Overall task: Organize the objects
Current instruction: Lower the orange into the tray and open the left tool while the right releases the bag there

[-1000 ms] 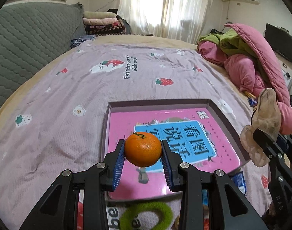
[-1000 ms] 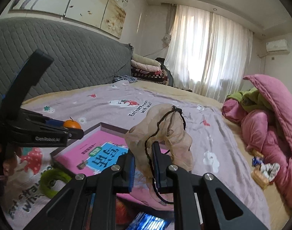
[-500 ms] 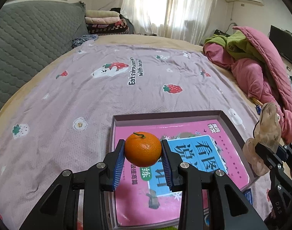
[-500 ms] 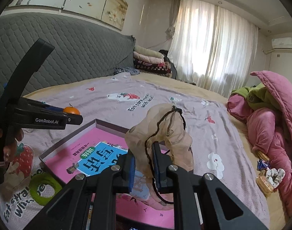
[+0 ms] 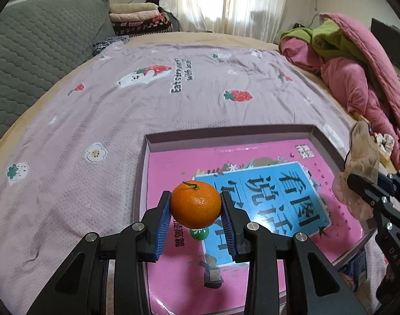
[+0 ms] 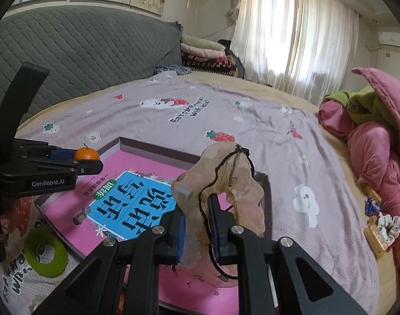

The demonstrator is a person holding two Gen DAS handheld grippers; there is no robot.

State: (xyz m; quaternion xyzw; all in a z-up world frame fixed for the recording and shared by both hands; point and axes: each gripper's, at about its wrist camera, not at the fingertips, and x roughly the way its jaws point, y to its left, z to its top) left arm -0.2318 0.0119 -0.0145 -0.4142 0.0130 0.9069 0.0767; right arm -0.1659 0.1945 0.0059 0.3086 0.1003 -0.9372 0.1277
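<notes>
The left gripper [image 5: 196,210] is clamping a small round orange tangerine with a green stem [image 5: 196,204] between its blue ribbed pads [image 5: 163,225] — the fruit is hanging clear above the near left part of a shallow grey-rimmed rectangular tray [image 5: 226,136]. In the right wrist view the same left gripper [image 6: 88,161] is reaching in from nine o'clock, the tangerine [image 6: 86,154] showing at its tip over the tray's left corner. The right gripper [image 6: 197,225] is pinching a crumpled sheer beige fabric pouch with a black drawstring [image 6: 221,191], which is drooping over its fingers above the tray's right half; in the left wrist view that right gripper [image 5: 364,186] is entering at three o'clock with the pouch [image 5: 363,157] bunched on top. Lying flat inside the tray is a glossy pink book with a blue title panel [image 5: 265,194]. The tray is sitting on a mauve strawberry-print bedspread [image 5: 121,105]. A fuzzy green ring [image 6: 46,252] is lying on the spread at eight o'clock of the tray — just beside its near edge in the right wrist view. Pink and green quilts [image 6: 370,131] are heaped at two o'clock.
</notes>
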